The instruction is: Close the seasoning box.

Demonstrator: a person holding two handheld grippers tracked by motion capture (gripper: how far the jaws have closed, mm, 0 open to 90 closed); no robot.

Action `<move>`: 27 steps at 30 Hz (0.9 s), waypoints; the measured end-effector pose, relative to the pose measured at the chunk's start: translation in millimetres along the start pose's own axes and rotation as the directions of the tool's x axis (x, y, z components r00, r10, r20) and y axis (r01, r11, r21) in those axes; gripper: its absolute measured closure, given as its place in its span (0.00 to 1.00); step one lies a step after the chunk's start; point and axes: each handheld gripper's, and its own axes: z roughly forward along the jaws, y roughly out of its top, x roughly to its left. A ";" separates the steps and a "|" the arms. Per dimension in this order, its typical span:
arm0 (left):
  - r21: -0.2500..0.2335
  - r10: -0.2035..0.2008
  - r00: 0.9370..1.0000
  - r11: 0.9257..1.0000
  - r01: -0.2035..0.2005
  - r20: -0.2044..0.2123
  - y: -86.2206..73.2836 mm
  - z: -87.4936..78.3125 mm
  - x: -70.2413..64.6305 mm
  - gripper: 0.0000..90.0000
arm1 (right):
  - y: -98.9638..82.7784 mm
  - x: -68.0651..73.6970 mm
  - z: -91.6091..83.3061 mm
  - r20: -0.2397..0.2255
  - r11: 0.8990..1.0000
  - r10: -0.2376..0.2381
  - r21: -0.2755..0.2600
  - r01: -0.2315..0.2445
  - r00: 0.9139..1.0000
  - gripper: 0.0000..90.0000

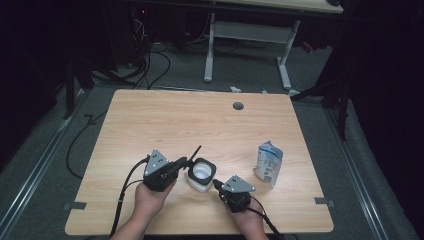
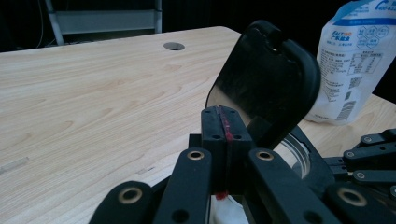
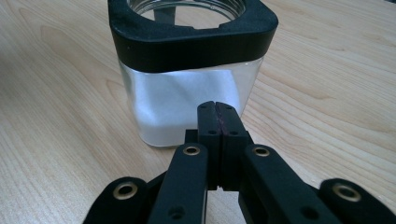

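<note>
One glass jar (image 1: pixel 202 175) holds white powder, its black lid (image 2: pixel 264 84) raised; both tongs pressed together, pinching nothing.

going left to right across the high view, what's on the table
left gripper → glass jar with its black lid flipped up → right gripper → white and blue pouch

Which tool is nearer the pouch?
Right. The right tool sits just front-right of the jar, with open table between it and the pouch. The left tool is beyond the jar's far side.
</note>
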 end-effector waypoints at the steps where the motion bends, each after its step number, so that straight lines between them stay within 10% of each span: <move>1: 0.001 0.001 1.000 1.000 -0.001 0.001 -0.1 0.4 -0.6 1.00 | -0.2 0.1 0.0 -0.002 1.000 -0.001 0.001 0.001 1.000 1.00; 17: 0.010 0.015 1.000 1.000 -0.015 -0.006 -4.6 1.8 -2.4 1.00 | -0.9 -0.1 -1.0 0.000 1.000 -0.001 -0.004 0.001 1.000 0.99; 27: 0.089 -0.001 1.000 0.996 0.003 -0.023 -36.1 6.2 2.5 1.00 | -2.0 -1.0 -2.1 0.008 1.000 0.000 -0.002 0.000 1.000 0.98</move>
